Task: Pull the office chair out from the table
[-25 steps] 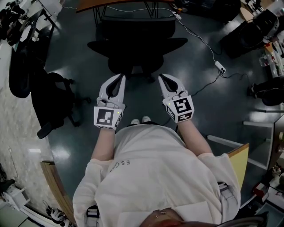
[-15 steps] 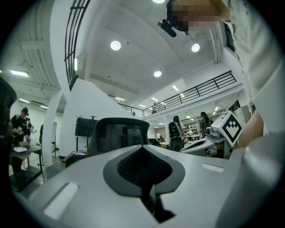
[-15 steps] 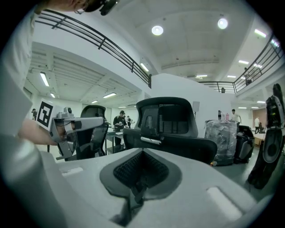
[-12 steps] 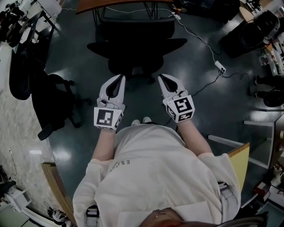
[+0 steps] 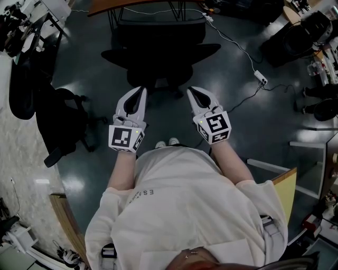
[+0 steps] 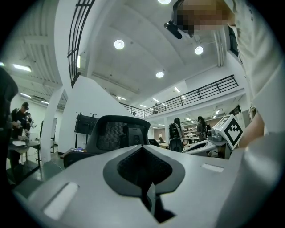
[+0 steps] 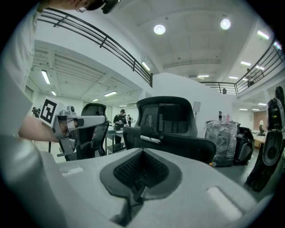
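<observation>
A black office chair (image 5: 160, 50) stands in front of me in the head view, its back toward me, pushed up to a wooden table edge (image 5: 132, 4) at the top. Its mesh back shows in the left gripper view (image 6: 118, 133) and, with an armrest, in the right gripper view (image 7: 168, 122). My left gripper (image 5: 140, 90) and right gripper (image 5: 191, 91) are held side by side short of the chair, both shut with nothing between the jaws. Neither touches the chair.
A second black chair (image 5: 66, 124) stands at the left. A white cable with a power strip (image 5: 260, 79) runs across the dark floor at the right. More chairs and benches line the right side (image 5: 317, 108). A yellow-topped table corner (image 5: 285, 192) sits at my right.
</observation>
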Available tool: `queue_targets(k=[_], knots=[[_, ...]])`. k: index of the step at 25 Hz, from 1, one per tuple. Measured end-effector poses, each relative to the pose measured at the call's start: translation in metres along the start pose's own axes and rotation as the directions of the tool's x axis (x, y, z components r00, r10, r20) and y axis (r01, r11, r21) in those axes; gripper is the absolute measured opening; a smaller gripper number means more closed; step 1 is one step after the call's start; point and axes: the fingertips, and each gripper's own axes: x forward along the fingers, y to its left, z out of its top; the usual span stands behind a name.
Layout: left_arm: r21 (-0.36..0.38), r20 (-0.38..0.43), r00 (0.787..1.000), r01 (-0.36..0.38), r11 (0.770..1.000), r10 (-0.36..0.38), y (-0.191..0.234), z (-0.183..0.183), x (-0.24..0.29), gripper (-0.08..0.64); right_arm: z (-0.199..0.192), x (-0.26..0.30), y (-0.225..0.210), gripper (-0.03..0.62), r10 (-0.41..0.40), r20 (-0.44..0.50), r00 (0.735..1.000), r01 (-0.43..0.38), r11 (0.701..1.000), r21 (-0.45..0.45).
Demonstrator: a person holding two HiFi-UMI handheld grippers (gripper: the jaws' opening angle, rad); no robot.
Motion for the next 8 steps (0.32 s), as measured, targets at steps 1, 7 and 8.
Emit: queue_targets(k=[1,7,8], knots=[[0.001,-0.002,1.000,0.001,1.000,-0.001,-0.0003,-0.0006,0.0003,0.014,-0.0002,-0.0001,-0.0004,-0.011,0.000,0.001,1.000,0.000,1.000,0.000],[0.000,-0.014,1.000,0.005,1.000,-0.005,-0.0030,-0.0039,0.0026,0.014,-0.0037,-0.0007,-0.0013,-0.011,0.008,-0.006,1.000,-0.008,1.000,-0.003],[-0.001,-0.016,1.000,0.004,1.000,-0.004,-0.0031,-0.0047,0.0030,0.014,-0.0042,-0.0005,-0.0017,-0.011,0.009,-0.008,1.000,-0.009,1.000,-0.003]])
